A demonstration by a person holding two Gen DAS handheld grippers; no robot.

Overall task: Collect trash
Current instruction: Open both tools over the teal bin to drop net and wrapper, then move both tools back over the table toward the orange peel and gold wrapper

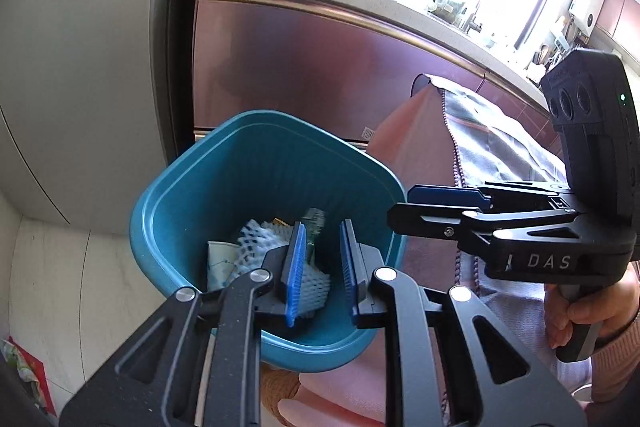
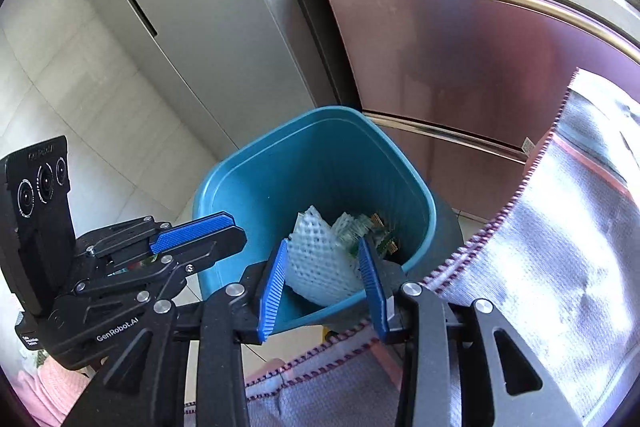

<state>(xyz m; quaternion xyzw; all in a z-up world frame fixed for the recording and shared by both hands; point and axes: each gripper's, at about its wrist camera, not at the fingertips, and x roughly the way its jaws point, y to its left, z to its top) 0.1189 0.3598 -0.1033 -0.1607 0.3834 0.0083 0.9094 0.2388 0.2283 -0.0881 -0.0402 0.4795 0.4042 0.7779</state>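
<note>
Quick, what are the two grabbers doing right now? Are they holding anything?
Left gripper: open, holding nothing, over the blue bin.
Right gripper: open, holding nothing.

Open teal bin (image 1: 224, 163) with both grippers poised over its mouth, hemmed in by cabinet, fridge and draped cloth.

The bin's mouth is unobstructed from above; trash covers only its floor, white foam netting (image 2: 320, 259) and a paper cup (image 1: 219, 263), leaving the upper walls free. Behind the bin stands a reddish cabinet front (image 2: 460, 67); to its left, a grey fridge (image 2: 168, 7) with bare floor (image 2: 60, 75) between. To the bin's right, a grey cloth (image 2: 560, 227) hangs close to the rim. The left gripper (image 1: 320, 267) and right gripper (image 2: 324, 287) crowd the near edge, parted with nothing between their pads.
</note>
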